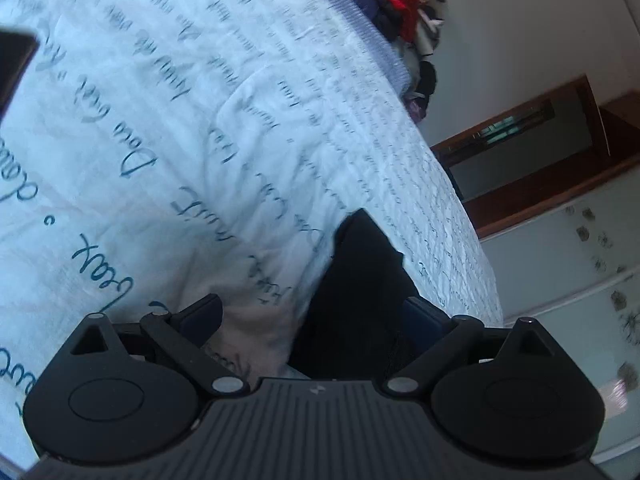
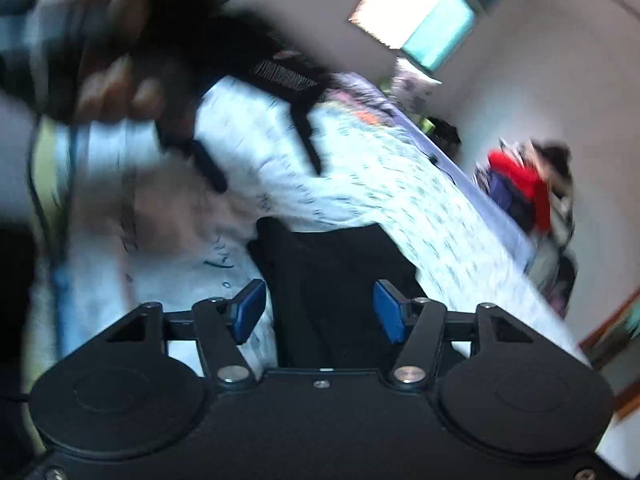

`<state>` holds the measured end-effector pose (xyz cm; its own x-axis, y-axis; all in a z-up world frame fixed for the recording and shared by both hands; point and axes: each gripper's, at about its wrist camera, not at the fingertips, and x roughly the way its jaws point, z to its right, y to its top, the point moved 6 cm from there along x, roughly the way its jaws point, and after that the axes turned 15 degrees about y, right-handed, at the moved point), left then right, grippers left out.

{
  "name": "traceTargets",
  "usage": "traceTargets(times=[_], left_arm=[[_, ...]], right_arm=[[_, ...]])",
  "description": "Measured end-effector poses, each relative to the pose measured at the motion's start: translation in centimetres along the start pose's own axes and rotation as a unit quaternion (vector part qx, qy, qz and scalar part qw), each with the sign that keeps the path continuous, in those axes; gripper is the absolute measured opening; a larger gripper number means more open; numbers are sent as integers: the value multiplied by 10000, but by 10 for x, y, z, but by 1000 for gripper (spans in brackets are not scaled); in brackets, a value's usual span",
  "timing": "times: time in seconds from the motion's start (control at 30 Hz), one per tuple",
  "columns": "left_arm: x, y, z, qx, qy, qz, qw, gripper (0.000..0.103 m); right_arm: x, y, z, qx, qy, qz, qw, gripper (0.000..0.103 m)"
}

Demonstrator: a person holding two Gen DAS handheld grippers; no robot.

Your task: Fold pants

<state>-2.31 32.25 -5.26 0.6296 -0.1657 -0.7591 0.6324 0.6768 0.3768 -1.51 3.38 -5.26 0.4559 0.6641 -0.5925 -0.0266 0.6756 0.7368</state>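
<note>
Right now right claw (image 2: 320,314) is partly apart, blue pads (image 2: 251,311) either side of black pants (image 2: 340,280), not pressing. Left claw (image 1: 316,316) is wide, pants (image 1: 360,280) against its right finger. Pants lie on bed's script-printed sheet (image 1: 200,120). Clothes pile (image 1: 392,4) beyond.

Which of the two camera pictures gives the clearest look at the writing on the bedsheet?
The left wrist view: the sheet fills it and the dark script is fairly sharp. The right wrist view blurs the same sheet into faint marks.

A script-printed white bedspread (image 1: 248,128) lies beside a heap of clothes (image 1: 396,8).
</note>
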Motion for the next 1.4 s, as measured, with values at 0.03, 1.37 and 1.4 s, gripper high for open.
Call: traceTargets(times=[0.03, 1.37, 1.4], left_arm=[[-5, -4, 8, 141, 46, 76, 9999, 97], [97, -158, 241, 3670, 660, -155, 9277, 95], [90, -154, 236, 3646, 689, -135, 9285, 90]], right_arm=[[-21, -9, 13, 281, -65, 123, 9995, 63], [-113, -177, 125, 2776, -1027, -597, 9533, 78], [-116, -174, 128, 2924, -996, -583, 9493, 77]])
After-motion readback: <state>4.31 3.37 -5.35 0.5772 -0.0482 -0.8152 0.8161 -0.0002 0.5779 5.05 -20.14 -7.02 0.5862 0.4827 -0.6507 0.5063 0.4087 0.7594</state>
